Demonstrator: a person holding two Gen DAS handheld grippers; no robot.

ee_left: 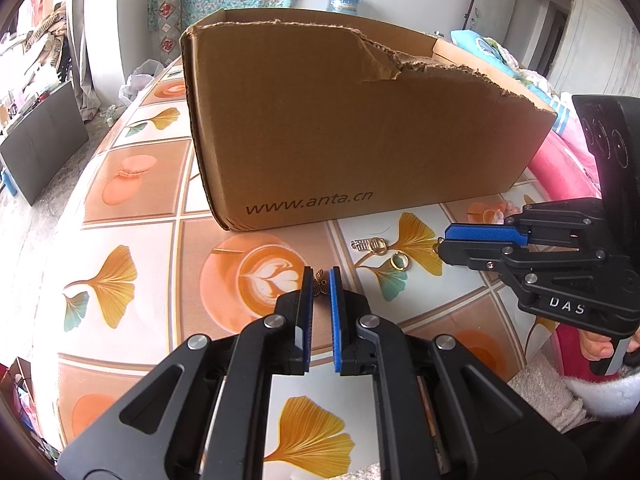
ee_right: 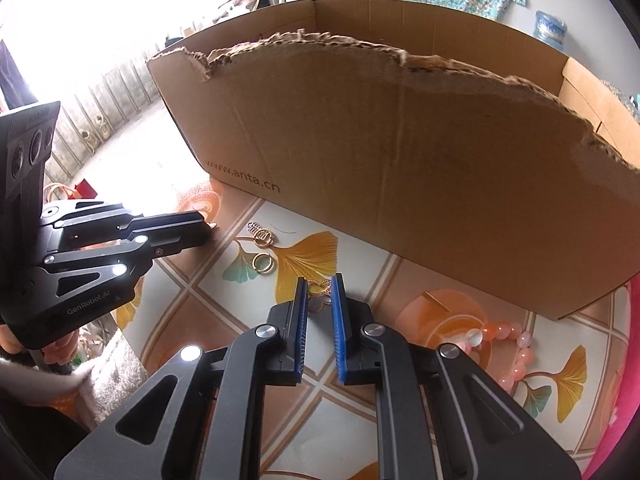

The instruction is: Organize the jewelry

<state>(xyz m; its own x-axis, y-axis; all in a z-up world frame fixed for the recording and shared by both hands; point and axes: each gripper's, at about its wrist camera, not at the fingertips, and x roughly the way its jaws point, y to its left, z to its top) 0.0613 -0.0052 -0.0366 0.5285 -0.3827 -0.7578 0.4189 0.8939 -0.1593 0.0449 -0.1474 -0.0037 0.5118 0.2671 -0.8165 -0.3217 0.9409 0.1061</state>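
Left gripper point(ee_left: 321, 280): the blue-padded fingers are pinched on a small bronze-coloured butterfly charm point(ee_left: 319, 282), held at the very tips just above the counter point(ee_left: 132, 320).
Right gripper point(ee_right: 320, 286): the fingers are closed on a thin gold chain piece with heart-shaped links point(ee_right: 318, 291); only the tips bear on it, and whether it is clear of the surface cannot be told.
Loose jewelry: a gold ring point(ee_right: 262, 262) and a gold key-shaped charm point(ee_right: 260, 234) lie near each other on the patterned oilcloth, between the two grippers and just in front of the box; a string of pink-orange glass beads point(ee_right: 510, 350) lies to the right, partly behind the right gripper.
Container: a large brown corrugated cardboard box point(ee_left: 360, 132), open at the top, with a ragged, torn front wall.
Handling: the pieces are judged very light, stiff, smooth and slippery; the chain is limp and likely to swing or snag. Hold is best taken across a flat face or the ring's band, deep in the pads. The beads are probably heavier and liable to roll.
Edges: the torn rim is uneven, lower at the right in the left wrist view; thin chain could catch on its frayed fibres.
Open room: bare counter remains in front of the box, but the grippers stand near each other, so one-at-a-time lifting is advisable.
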